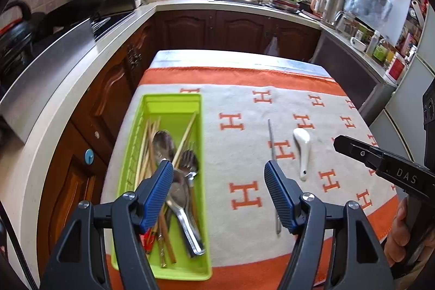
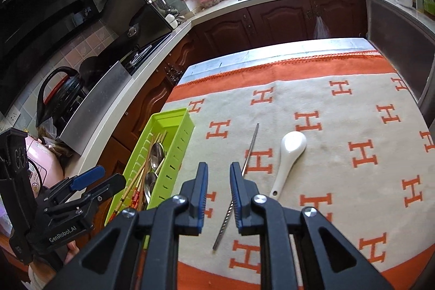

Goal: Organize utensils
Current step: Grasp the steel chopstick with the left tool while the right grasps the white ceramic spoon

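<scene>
The left gripper [image 1: 218, 170] hangs above the table with its jaws spread wide and nothing between them. Under and just behind its left finger [image 1: 160, 189] lies the green tray [image 1: 174, 102], which holds wooden chopsticks [image 1: 148, 143], metal spoons [image 1: 163, 144] and a fork [image 1: 189, 159] piled lengthwise. Just past its right finger lies a single metal chopstick [image 1: 272, 140] on the orange and cream cloth [image 1: 244, 99], and a little farther to the right of that rests the white ceramic spoon [image 1: 302, 151], bowl pointing away. The right gripper [image 2: 218, 170] has its jaws parted by a narrow gap and grips nothing; no earlier view tells more. The metal chopstick [image 2: 251, 147] runs on the cloth below that gap, passing beneath the right finger [image 2: 240, 195] and out ahead of it, not touched by either pad. The ceramic spoon [image 2: 289, 154] lies just right of the jaws, and the tray [image 2: 174, 148] sits to their left.
</scene>
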